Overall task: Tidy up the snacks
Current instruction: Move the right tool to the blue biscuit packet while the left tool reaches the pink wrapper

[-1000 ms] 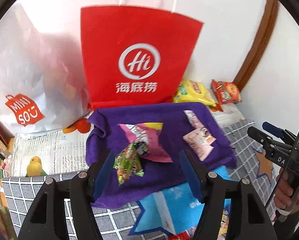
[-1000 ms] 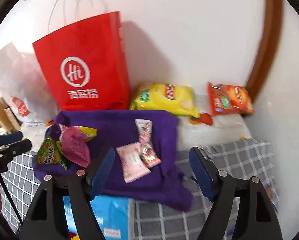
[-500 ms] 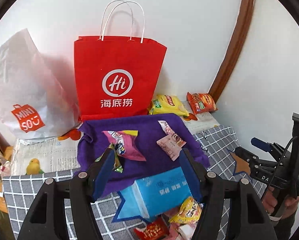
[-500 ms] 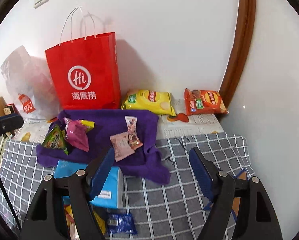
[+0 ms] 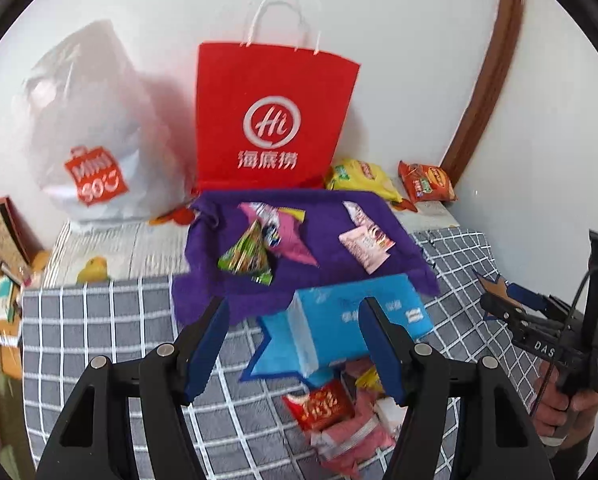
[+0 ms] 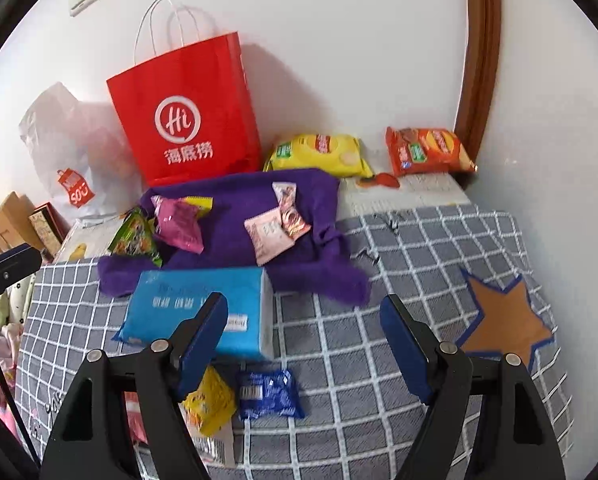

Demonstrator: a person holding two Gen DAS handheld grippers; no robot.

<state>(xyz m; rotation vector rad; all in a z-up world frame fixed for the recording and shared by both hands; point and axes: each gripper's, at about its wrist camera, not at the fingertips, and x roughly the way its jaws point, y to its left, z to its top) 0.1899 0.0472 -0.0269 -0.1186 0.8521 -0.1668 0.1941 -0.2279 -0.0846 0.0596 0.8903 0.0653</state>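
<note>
Right wrist view: both the right gripper (image 6: 303, 336) and the left gripper (image 5: 293, 346) hang released and empty above the blue tissue pack (image 6: 203, 308), with loose snacks (image 6: 267, 396) heaped just in front of it — likely a fresh pick in hand, calling for a descent onto one packet. Behind the pack, four packets (image 6: 269, 234) lie on the purple cloth (image 6: 235, 200); beyond it stands the red bag (image 6: 187, 112), its contents hidden.

surface: grey checked cover (image 6: 379, 340) | on it: purple cloth (image 6: 235, 216); blue tissue pack (image 6: 203, 304); blue snack packet (image 6: 269, 394)
</note>
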